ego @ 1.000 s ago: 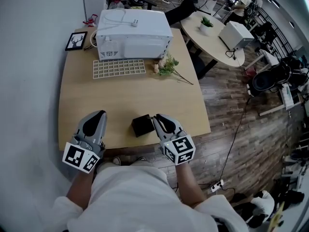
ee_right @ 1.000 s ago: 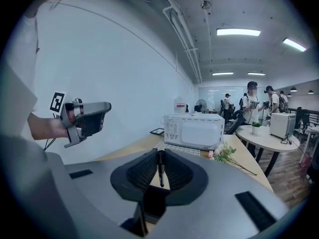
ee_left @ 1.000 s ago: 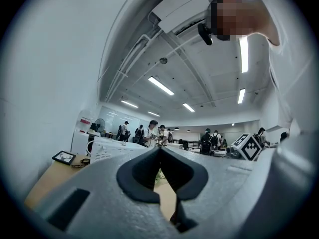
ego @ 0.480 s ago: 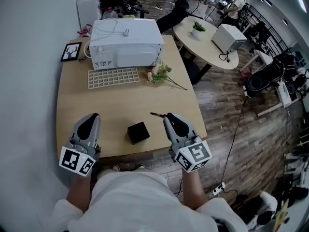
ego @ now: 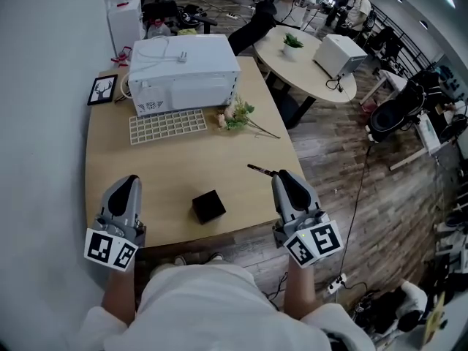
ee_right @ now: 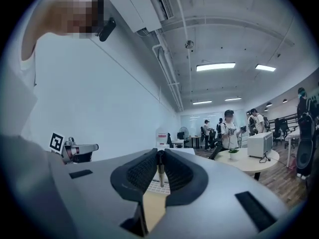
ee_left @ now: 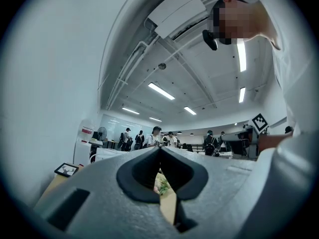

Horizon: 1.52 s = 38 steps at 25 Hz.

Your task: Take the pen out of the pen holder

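**Head view, left to right.** The left hand-held gripper has a smooth grey moulded shell with a dark inset. A cube of black-and-white square markers sits at its rear. It lies left of the pen holder, well apart from it. In the left gripper view its dark matt pads meet at the tips, so the jaws are closed with nothing between them.

The pen holder is a small matt black box, roughly cubic. It stands on the pale wood-grain tabletop, near the front edge.

Four things lie beyond the pen holder, toward the back of the tabletop:
- a black-framed picture;
- a white boxy appliance with a cable coiled on its top;
- a flat pale grid tray of small square cells;
- a sprig of flowers with green leaves and a thin stem.

The pen is a slim dark rod. It is outside the pen holder, to its right and a little beyond it. One end is caught in the tips of the right hand-held gripper, and the rest points away to the upper left.

The right hand-held gripper has the same grey shell and marker cube, and it lies right of the pen holder, apart from it. In the right gripper view the thin shaft of the pen stands between the ribbed black pads. The jaws are narrow, with the pads pressed against the pen on both sides.
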### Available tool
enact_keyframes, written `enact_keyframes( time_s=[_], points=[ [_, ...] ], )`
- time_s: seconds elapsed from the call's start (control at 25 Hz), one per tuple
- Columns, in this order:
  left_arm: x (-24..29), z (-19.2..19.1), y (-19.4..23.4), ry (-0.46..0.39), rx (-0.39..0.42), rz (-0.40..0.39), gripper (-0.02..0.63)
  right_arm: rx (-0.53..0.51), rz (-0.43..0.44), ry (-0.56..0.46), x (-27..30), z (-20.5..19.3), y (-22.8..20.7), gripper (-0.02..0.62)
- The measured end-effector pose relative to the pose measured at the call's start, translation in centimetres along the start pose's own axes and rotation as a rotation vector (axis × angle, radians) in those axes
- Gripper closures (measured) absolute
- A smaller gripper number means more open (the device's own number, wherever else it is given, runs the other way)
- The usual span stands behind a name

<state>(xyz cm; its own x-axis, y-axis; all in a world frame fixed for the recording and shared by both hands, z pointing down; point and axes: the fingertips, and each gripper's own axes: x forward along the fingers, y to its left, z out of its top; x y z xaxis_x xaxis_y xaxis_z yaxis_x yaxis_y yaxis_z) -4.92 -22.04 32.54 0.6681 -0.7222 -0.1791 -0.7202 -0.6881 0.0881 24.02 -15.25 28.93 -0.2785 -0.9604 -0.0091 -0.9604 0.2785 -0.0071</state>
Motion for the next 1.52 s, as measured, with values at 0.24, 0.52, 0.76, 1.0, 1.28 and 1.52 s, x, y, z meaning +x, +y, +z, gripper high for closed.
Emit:
enact_keyframes(
  time_s=[0.24,0.52,0.76,1.0,1.28,1.52],
  points=[
    [-1.0,0.6,1.2,-0.006,0.012,0.039,0.594,-0.001,-0.045,-0.025,-1.2,1.0,-1.1,0.549],
    [-3.5,1.3,2.6,-0.012,0.021,0.116,0.594,-0.041,-0.073,-0.045,-2.1,2.2,-1.5,0.549],
    [-5.1,1.3,3.3,-0.005,0.021,0.147,0.594,-0.044,-0.103,-0.038,-2.7,1.7,-2.1,0.549],
    [-5.5,1.4,2.9,0.009,0.024,0.133,0.594,-0.033,-0.121,-0.039,-3.4,1.3,-1.7,0.549],
    [-6.3,1.2,2.7,0.015,0.016,0.11,0.594,-0.034,-0.127,-0.035,-3.4,1.0,-0.4,0.549],
    [-7.2,1.0,3.2,0.019,0.009,0.099,0.594,-0.031,-0.127,-0.028,-3.4,0.6,1.0,0.549]
  ],
)
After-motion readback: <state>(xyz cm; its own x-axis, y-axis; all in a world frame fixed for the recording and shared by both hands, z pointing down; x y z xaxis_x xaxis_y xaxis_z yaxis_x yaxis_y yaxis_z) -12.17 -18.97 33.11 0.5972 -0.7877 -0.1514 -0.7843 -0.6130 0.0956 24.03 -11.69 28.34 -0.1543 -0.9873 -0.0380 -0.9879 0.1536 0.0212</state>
